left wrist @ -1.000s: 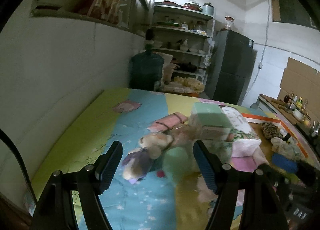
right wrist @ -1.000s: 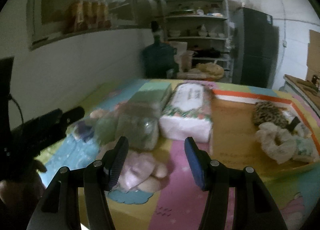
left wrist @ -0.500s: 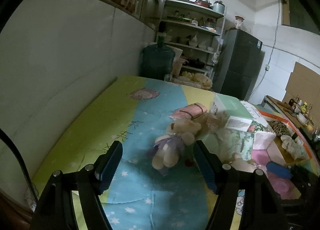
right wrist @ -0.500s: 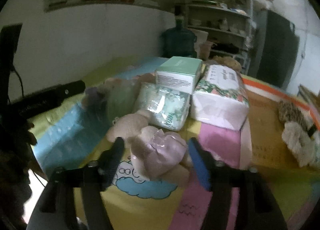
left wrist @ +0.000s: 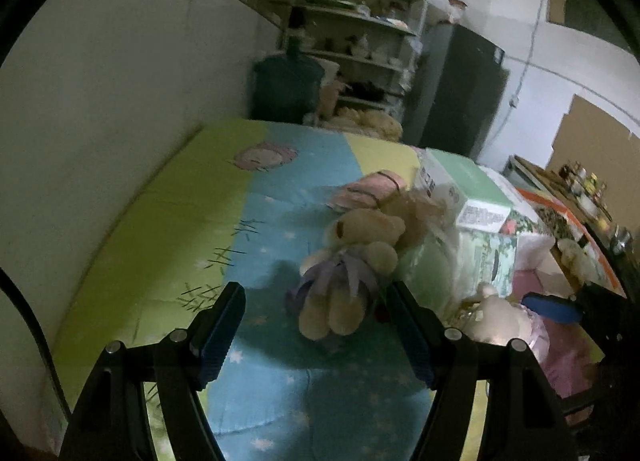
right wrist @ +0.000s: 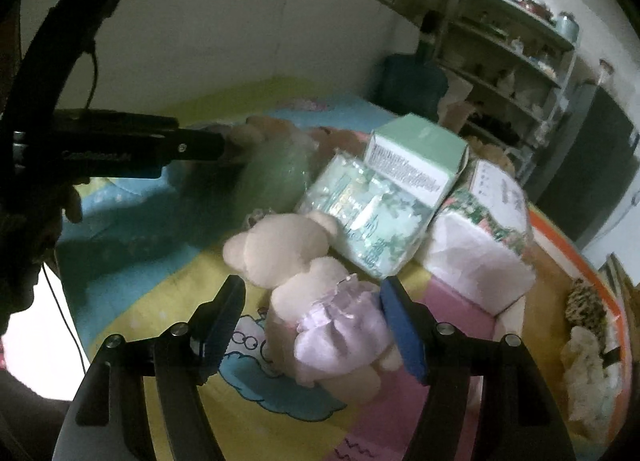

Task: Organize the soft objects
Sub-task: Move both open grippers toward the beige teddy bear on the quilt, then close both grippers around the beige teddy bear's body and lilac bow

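Claw [right wrist: 312, 321] astride plush, satin-skirted bear [right wrist: 316, 301]

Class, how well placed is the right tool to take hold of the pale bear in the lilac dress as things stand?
Probably well placed. The right tool stands open with the pale bear in the lilac dress lying between its fingers, pads not pressing. Nothing lies across the bear; the tissue packs sit behind it.

mat [left wrist: 280, 197]: lime, sky-blue, yellow and pink panels, white stars, cartoon cloud | bear [left wrist: 360, 233]: beige, lilac bow | second bear [right wrist: 288, 249]: cream, lilac satin dress | box [right wrist: 416, 153]: mint green, white label | tissue pack [right wrist: 480, 245]: white, green-and-red floral print | gripper [right wrist: 312, 321]: black, blue pads
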Demonstrator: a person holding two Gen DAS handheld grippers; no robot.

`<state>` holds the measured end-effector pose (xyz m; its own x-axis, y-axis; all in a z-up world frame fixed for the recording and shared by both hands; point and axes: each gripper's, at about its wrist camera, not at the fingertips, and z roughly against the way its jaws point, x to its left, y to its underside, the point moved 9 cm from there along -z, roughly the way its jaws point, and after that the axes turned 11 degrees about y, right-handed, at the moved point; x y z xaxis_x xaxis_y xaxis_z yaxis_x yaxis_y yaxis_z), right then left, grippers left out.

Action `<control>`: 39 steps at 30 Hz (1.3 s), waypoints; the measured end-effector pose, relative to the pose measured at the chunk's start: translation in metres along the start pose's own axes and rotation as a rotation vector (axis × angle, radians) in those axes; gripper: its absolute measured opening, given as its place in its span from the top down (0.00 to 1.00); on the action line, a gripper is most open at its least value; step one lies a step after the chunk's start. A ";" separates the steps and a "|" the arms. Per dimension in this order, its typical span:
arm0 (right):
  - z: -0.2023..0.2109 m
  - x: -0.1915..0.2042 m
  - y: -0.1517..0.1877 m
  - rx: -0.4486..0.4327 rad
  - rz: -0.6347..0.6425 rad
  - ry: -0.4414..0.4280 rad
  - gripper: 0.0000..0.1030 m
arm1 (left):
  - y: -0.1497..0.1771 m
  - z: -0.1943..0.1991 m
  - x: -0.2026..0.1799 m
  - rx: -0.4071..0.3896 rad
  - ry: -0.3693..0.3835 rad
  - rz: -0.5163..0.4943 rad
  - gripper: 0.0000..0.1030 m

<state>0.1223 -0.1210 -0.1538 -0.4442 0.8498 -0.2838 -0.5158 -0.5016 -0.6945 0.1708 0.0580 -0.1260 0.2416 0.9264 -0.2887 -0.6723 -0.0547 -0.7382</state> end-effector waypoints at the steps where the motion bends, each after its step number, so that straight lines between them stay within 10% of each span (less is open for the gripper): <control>1: -0.001 -0.001 0.000 0.007 -0.013 -0.010 0.38 | 0.000 -0.004 0.001 0.012 0.007 0.001 0.29; 13: -0.007 -0.017 -0.001 0.022 -0.104 -0.021 0.52 | 0.003 -0.031 0.010 0.071 0.057 0.058 0.38; 21: -0.005 -0.018 -0.002 0.013 -0.154 -0.023 0.54 | 0.001 -0.032 0.006 0.061 0.041 0.031 0.64; 39: 0.022 -0.016 -0.011 -0.051 -0.196 -0.034 0.58 | -0.012 0.004 -0.002 -0.059 -0.015 -0.002 0.67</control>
<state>0.1186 -0.1328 -0.1272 -0.3635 0.9241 -0.1180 -0.5576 -0.3173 -0.7671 0.1754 0.0580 -0.1139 0.2317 0.9321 -0.2786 -0.6295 -0.0747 -0.7734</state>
